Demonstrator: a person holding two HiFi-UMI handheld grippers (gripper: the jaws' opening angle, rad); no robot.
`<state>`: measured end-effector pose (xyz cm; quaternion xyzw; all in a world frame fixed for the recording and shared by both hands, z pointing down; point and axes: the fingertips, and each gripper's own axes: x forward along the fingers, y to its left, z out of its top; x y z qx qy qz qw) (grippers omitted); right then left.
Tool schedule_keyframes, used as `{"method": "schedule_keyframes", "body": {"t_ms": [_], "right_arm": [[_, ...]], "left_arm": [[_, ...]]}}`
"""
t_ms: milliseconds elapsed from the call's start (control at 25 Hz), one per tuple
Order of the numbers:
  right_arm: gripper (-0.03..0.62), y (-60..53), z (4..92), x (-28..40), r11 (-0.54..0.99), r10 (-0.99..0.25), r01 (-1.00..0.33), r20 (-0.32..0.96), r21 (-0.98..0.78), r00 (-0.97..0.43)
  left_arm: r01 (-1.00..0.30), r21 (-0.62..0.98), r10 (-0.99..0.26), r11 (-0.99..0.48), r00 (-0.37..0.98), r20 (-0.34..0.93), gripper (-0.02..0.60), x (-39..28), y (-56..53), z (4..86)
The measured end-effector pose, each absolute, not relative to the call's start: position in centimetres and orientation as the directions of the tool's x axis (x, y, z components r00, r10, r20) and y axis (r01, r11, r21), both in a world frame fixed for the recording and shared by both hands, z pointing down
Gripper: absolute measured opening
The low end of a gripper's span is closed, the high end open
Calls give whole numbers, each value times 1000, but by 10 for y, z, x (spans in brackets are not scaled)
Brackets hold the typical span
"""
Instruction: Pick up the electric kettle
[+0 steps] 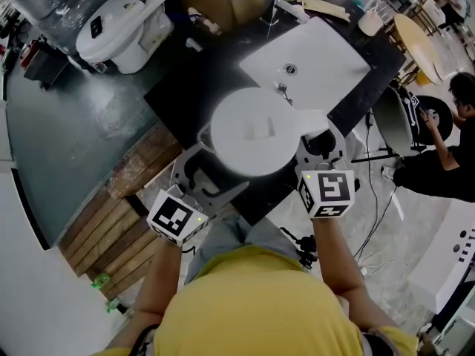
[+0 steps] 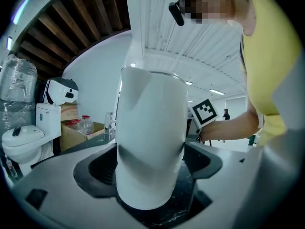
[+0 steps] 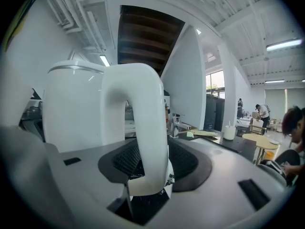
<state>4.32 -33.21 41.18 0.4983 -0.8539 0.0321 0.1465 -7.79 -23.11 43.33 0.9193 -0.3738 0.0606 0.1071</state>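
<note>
Kettle: our white kettle point(image 1: 252, 136) point(image 2: 150, 137) point(image 3: 71, 109) stood upright with its lid on, on the dark surface point(image 1: 193, 80). It sat just beside the white sink point(image 1: 326, 58), at the end of the surface nearest us.
Kettle base: it looked planted on the speckled black top, seen from low down in the left claw view.
Left claw: we had the left claw point(image 1: 204, 170) point(image 2: 150, 161) at the kettle's left side. The jaws were spread wide with the round body between them. The body pretty much filled the gap and the pads sat close against its sides, but we couldn't make out any squeeze.
Right claw: the right claw point(image 1: 319, 143) point(image 3: 150, 161) was at the kettle's right side with its jaws apart. The handle point(image 3: 147, 128) stood between the pads with a bit of room on either side, so nothing was clamped there.
Handle: a white loop that came off the body toward the right claw.
Cubes: the marker cubes point(image 1: 177, 217) sat just ahead of our wrists, one on each claw, with their faces turned up at us.
Around: a white toilet point(image 1: 122, 21) point(image 2: 21, 137) stood on the floor off to the left, well apart from the kettle. Wooden planks point(image 1: 126, 221) lay on the floor below the surface's left corner. A person point(image 1: 445, 154) sat way off to the right.
</note>
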Motion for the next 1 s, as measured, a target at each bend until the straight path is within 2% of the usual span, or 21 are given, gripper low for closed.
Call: {"method": "schedule_keyframes", "body": {"t_ms": [240,480,840,1000], "right_arm": [[174,-347,414,41,473,-862,-874,262,113,-433],[77,-351,415,41,428,-894,-887,227,176,-386],[74,-349,407,47,378,-922,-914,150,151,-356],[80,-349,403,47,371,-926,-917,138,148,-353]], "left_arm": [[-694,166,-678,-701,720,149,431,-74,-235,425],[-701,169,-686,-693,713,146,431,-74,-234,430],[-696,148,-686,-703,718,121,430,-73,-235,422],[-702,142,-677,-697,711,189,430,-77,-231,436]]}}
